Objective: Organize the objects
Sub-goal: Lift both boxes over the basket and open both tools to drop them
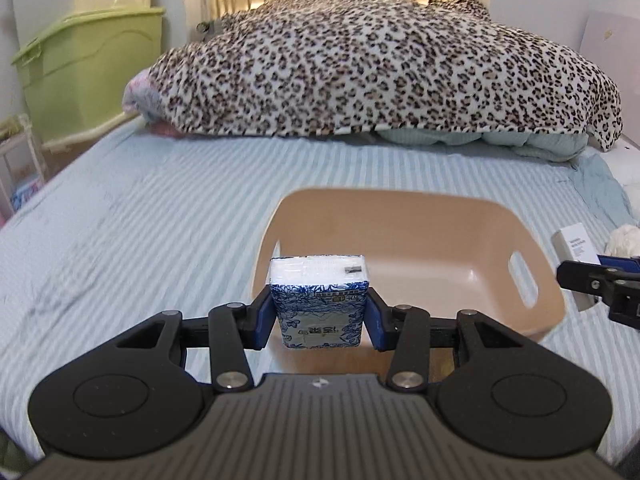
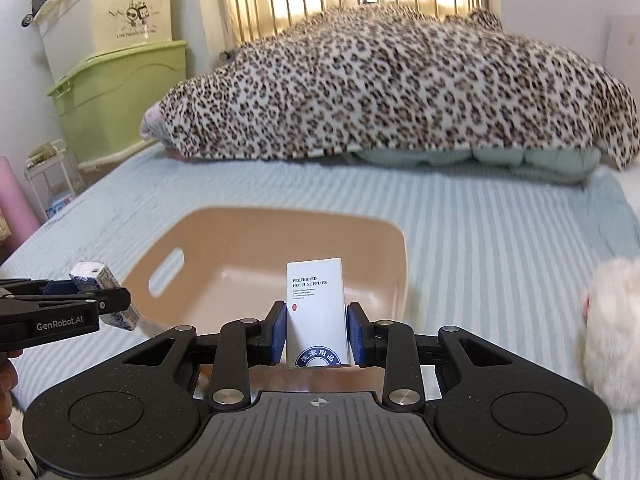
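Left gripper clamped on blue-and-white tissue pack, held upright above near rim of beige basin. Right gripper clamped on white hotel-supplies box, upright, likewise over basin's near edge. Basin resting on striped blue bedsheet, interior bare as far as visible. Leopard-print blanket heaped behind, well apart from basin. White fluffy item on sheet just right of right gripper; blurred, nature uncertain. Green storage bin beside bed, far left.
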The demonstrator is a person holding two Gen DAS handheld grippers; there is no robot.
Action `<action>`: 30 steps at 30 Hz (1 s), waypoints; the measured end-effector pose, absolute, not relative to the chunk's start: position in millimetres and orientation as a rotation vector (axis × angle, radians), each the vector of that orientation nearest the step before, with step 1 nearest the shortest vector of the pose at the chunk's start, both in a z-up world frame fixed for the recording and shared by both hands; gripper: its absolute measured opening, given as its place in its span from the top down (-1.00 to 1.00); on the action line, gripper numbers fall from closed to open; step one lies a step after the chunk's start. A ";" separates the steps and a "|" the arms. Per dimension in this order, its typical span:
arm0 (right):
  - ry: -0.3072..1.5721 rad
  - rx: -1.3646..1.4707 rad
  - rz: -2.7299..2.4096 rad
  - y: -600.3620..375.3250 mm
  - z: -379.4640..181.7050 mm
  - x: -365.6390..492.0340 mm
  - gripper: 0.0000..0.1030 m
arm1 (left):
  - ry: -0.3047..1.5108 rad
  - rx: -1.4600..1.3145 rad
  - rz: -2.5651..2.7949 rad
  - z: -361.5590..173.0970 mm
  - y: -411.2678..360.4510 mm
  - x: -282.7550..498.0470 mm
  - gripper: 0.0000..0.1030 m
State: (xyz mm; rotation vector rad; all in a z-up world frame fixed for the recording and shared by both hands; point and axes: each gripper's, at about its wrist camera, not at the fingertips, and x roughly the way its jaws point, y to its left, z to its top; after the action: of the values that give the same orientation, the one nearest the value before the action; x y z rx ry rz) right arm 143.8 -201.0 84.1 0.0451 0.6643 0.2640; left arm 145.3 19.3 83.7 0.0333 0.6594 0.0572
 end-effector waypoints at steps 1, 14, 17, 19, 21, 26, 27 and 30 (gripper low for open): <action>0.657 0.043 0.265 -199.3 86.4 149.3 0.43 | 0.662 0.037 0.056 83.9 17.9 151.5 0.08; 0.745 0.026 0.223 -187.8 49.3 219.2 0.43 | 0.794 0.088 0.048 36.8 5.4 235.3 0.08; 0.791 0.011 0.219 -184.1 32.3 225.8 0.43 | 0.817 0.119 0.060 24.0 3.0 242.0 0.08; 0.818 0.009 0.219 -182.9 23.7 229.4 0.43 | 0.834 0.116 0.055 18.1 3.9 242.6 0.08; 0.835 0.005 0.218 -181.0 18.6 229.6 0.42 | 0.844 0.116 0.052 15.5 5.1 240.8 0.07; 0.822 -0.001 0.222 -180.9 22.0 220.7 0.07 | 0.801 0.140 0.060 31.1 5.2 228.3 -0.20; 0.812 -0.002 0.225 -181.7 25.7 217.7 -0.09 | 0.783 0.141 0.059 36.7 5.2 224.4 -0.40; 0.776 -0.002 0.228 -185.1 38.9 208.4 -0.31 | 0.735 0.136 0.056 53.8 6.8 210.7 -0.61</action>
State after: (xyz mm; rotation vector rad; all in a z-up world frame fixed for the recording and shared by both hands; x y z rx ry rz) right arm 208.4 -185.1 38.9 -0.0018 0.7763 0.2277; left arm 210.7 6.8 53.8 0.1359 0.7349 0.0557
